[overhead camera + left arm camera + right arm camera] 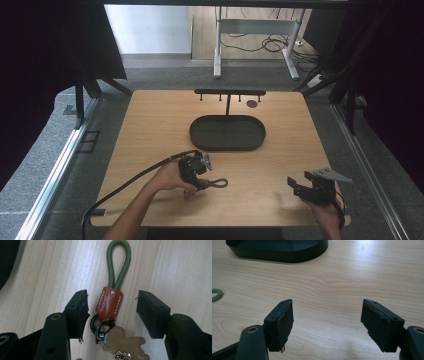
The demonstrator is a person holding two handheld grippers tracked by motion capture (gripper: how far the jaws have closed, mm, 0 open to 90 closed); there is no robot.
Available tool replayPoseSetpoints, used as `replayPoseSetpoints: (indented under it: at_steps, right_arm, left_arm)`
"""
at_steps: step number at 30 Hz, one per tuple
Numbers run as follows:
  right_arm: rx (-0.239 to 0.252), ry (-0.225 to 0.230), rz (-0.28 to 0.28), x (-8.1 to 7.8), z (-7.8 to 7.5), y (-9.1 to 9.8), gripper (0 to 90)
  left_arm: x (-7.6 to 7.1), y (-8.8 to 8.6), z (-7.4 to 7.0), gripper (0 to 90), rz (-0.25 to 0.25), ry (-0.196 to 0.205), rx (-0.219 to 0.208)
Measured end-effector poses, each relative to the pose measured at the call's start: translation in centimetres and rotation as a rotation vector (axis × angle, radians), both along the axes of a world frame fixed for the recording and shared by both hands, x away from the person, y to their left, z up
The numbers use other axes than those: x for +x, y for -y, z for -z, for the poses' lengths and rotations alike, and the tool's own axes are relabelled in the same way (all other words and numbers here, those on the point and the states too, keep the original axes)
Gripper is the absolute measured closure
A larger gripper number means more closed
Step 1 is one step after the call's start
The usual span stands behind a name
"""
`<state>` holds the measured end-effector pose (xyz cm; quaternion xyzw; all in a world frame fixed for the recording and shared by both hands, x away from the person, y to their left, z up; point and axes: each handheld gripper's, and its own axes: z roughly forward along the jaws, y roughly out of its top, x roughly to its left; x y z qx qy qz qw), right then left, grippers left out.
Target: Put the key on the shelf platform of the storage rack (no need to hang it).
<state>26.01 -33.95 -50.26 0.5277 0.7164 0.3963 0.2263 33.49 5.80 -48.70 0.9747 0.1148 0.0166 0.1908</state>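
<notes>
- High view: one square worktop (150, 130) of pale wood with a fine straight grain and rounded corners. Near its far middle sits one shallow oval tray (227, 145), matt black with a low raised rim. Behind the tray stands one thin black T-shaped rack (229, 93) with four small pegs under its bar, and one small dark round disc (252, 104) lies beside it. Two forearms come in from the near edge. The left gripper (206, 183), black with a cable trailing behind, is held low over one keychain (218, 183) lying near the front middle of the worktop. The right gripper (299, 184), black with a grey three-cornered plate on top, is held at the front right corner, well apart from the keychain.
- Left gripper view: the keychain lies flat on the wood between two blocky black jaws that stand apart, neither pad touching it. It has one loop of olive-green woven cord, one rust-brown leather sleeve with white stitching and stamped letters, one black metal ring, one silvery clasp, and one tan leather charm with rounded lobes.
- Right gripper view: two black jaws with worn rubbery pads stand wide apart over bare wood, nothing between them. The tray's smooth curved wall shows at the top, and the green cord's end at the left edge.
</notes>
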Motion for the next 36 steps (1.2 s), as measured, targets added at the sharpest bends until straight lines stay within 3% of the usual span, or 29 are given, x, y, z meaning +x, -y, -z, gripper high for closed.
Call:
replayPoseSetpoints:
  at_steps: [13, 18, 25, 32, 36]
  right_arm:
    - [-0.001, -0.005, -0.001, 0.0, 0.1, -0.1, 26.4]
    - [-0.003, -0.001, 0.002, 0.0, 0.1, -0.1, 26.6]
    - [-0.005, 0.001, 0.0, 0.1, 0.1, -0.2, 26.7]
    - [-0.002, 0.007, 0.003, 0.0, 0.0, -0.2, 26.8]
    - [0.0, 0.009, 0.008, 0.0, 0.0, 0.0, 26.9]
  left_arm:
    - [0.5, 0.7, 1.9, 45.8, 0.015, -0.01, 0.068]
    - [0.6, 0.7, 1.9, 52.2, 0.017, -0.036, 0.047]
    - [0.7, 0.6, 1.7, 65.0, 0.01, -0.046, 0.058]
    - [0.8, 0.4, 1.3, 66.7, -0.001, -0.05, 0.074]
    - [1.0, -0.5, -0.5, 66.8, -0.007, -0.055, 0.014]
